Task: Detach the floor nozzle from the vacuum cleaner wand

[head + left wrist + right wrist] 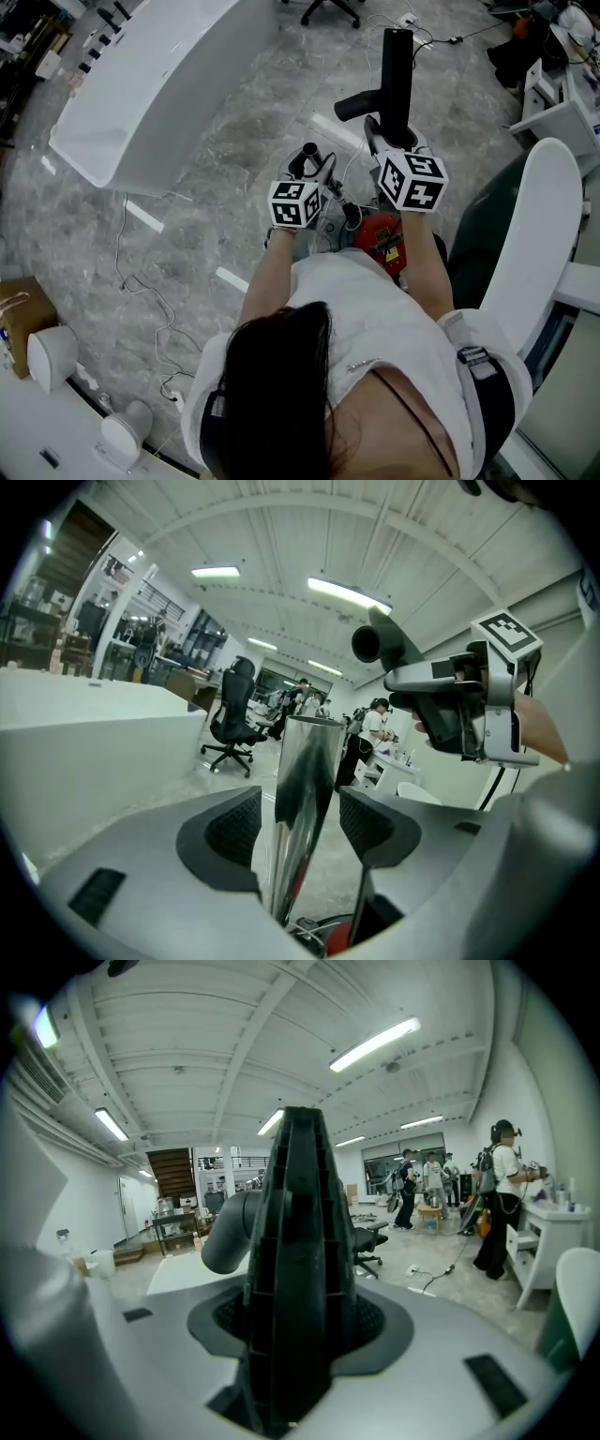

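Right gripper (295, 1321) fingers clamp the floor nozzle (300, 1204), which looks free; left gripper (300, 825) fingers stand open around the wand (309, 761). Next: set the nozzle down.

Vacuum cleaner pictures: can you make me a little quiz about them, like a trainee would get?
1. True or false: the floor nozzle is joined to the shiny wand.
2. Which gripper is shut on the floor nozzle? A: the left gripper. B: the right gripper.
3. What stands between the left gripper's open fingers, untouched?

Key: 1 false, they are held apart. 2 B. 3 the wand.
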Tool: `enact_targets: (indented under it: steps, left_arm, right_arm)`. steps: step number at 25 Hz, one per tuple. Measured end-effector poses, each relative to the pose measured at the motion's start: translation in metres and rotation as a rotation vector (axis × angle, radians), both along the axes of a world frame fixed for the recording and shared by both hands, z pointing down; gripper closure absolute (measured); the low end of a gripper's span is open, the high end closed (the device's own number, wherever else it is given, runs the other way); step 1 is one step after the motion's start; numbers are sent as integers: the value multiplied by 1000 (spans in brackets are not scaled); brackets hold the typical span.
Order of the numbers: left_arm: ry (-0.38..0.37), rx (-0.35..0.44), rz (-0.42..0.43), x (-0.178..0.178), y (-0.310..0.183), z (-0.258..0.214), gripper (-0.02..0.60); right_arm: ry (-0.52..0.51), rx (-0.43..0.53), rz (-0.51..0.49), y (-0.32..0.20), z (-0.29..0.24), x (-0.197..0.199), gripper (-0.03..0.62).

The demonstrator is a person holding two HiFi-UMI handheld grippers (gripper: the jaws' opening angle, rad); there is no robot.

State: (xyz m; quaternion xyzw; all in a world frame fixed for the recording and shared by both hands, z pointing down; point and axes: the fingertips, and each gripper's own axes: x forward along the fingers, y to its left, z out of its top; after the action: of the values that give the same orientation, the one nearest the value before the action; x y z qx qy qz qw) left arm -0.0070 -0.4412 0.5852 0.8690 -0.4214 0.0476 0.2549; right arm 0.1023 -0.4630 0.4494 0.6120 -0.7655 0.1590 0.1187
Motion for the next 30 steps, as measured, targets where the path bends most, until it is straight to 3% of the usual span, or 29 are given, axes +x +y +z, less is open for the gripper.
enact_targets:
  steps: [3,7,12,19,25,30]
  left_arm:
    - [8,29,-3,-4,6,-8,321]
    - [73,48,-8,-15,17,-28,321]
    - [106,92,-104,-41,26,-60,321]
    - [61,190,-199,-63,31,-117,321]
    - [-7,267,-232,-60,34,-150,321]
    - [14,241,-222,-55,35,-158,321]
  right_arm:
    - [1,-1,-4,2,3,2,382]
    - [8,-2,-1,4,5,4,382]
    - [-8,6,-6,7,5,7,382]
    - [-22,14,-16,18,6,1,382]
    - [-1,37,-22,29,4,-3,382]
    - [20,39,-44,34,2,-12,382]
